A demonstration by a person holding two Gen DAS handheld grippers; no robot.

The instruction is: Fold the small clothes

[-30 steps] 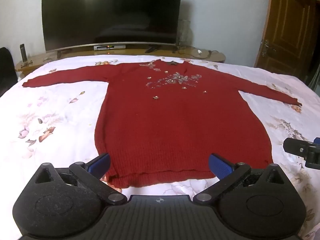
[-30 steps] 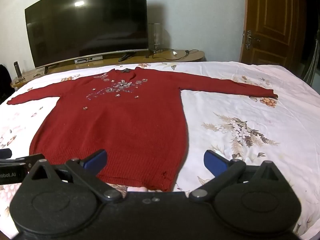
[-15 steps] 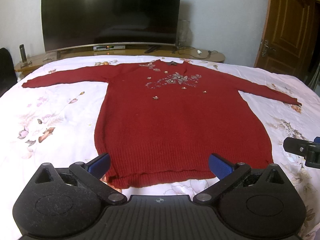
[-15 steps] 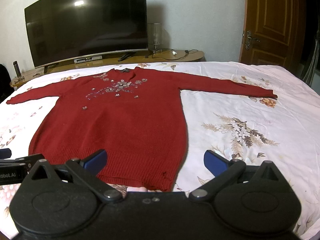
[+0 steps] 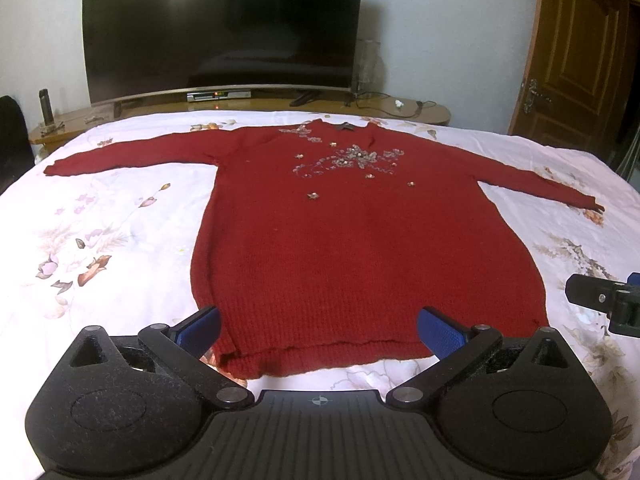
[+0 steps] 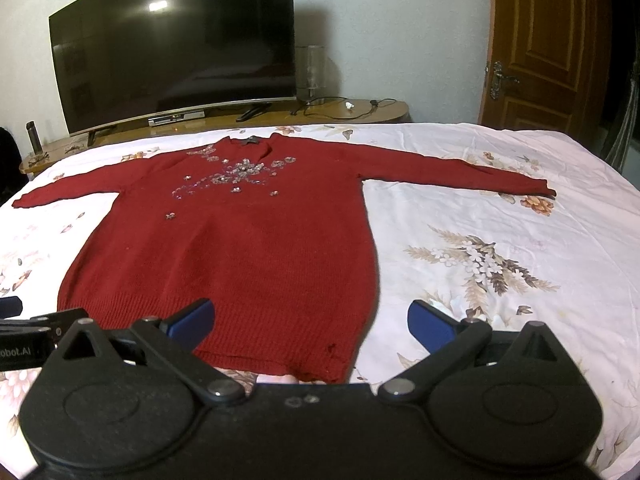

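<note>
left hand-held gripper [image 5: 318, 330]: blue pads spread wide, empty, poised over the near-left hem. right hand-held gripper [image 6: 310, 320]: likewise spread, empty, straddling the near-right hem corner. dark red knitted long-sleeved sweater with beaded flower trim [image 5: 352, 248]: flat, face up on the white floral-print bed sheet [image 6: 500, 256]; long axis runs straight away from both, hem nearest, collar far; sleeves stretched sideways. each side has its own nearer gripper; bare sheet all round leaves room.

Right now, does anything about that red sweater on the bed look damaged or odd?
Yes. The red sweater lies flat with both sleeves spread, but its hem looks frayed, with a small hole, near the bottom right corner in the right wrist view. Nothing else stands out.
</note>
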